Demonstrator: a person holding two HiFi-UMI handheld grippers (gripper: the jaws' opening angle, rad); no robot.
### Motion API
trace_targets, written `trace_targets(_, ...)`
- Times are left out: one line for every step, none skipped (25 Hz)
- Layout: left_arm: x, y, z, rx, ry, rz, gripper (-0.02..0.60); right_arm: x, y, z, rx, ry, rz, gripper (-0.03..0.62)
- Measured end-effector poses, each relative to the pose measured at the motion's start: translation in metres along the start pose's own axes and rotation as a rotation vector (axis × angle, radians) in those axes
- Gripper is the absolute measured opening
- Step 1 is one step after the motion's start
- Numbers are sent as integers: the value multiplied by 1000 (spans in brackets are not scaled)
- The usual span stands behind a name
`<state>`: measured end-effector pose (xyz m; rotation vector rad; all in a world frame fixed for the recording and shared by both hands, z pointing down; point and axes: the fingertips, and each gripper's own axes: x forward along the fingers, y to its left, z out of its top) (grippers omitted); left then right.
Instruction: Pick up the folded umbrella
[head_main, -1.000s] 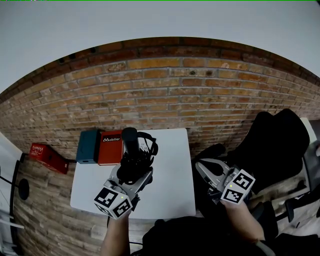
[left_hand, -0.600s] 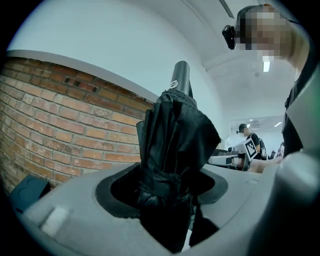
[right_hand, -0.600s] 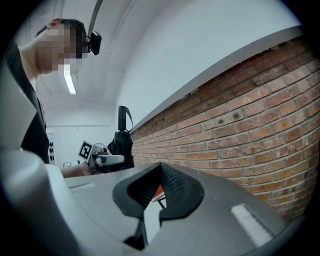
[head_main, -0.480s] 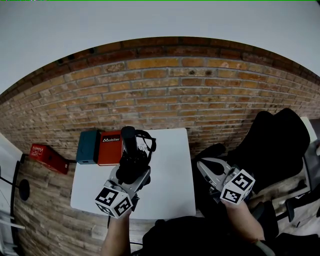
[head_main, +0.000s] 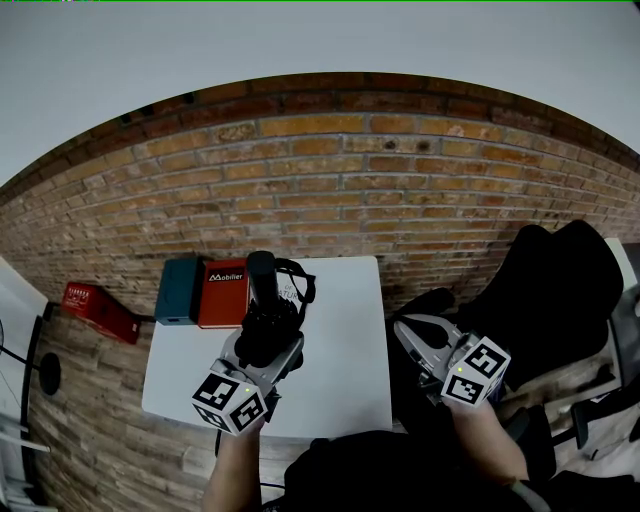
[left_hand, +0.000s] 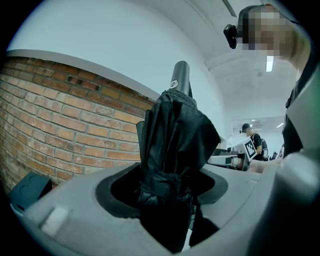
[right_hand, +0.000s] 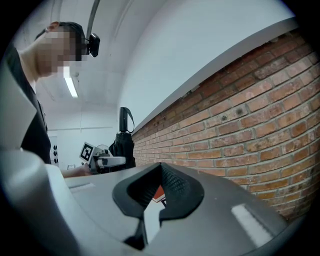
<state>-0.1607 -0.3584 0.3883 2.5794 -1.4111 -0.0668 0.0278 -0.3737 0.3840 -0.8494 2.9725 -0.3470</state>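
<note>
The folded black umbrella (head_main: 268, 318) stands upright above the white table (head_main: 345, 370), handle (head_main: 260, 270) on top with its strap looping to the right. My left gripper (head_main: 268, 345) is shut on the bundled fabric low down; in the left gripper view the umbrella (left_hand: 175, 145) fills the space between the jaws of the left gripper (left_hand: 167, 200). My right gripper (head_main: 415, 330) hovers off the table's right edge, shut with nothing in it. In the right gripper view, only a thin slit shows between the jaws of the right gripper (right_hand: 152, 200), and the umbrella (right_hand: 124, 145) stands far left.
A red box (head_main: 222, 295) and a teal box (head_main: 180, 290) lie at the table's back left. A brick wall (head_main: 330, 190) runs behind. A red case (head_main: 95, 313) sits on the floor to the left. A black chair (head_main: 550, 290) is at the right.
</note>
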Motion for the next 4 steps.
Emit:
trace_targets(0, 0, 0, -1, 1, 0, 293, 1, 0, 0, 1, 0, 3, -2)
trace_targets(1, 0, -1, -3, 1, 0, 294, 2, 0, -1, 3, 1, 5, -2)
trace_targets(1, 0, -1, -5, 2, -1, 293, 2, 0, -1, 4, 2, 7, -2)
trace_targets(1, 1, -1, -8, 2, -1, 293, 3, -1, -1, 6, 2, 10, -2)
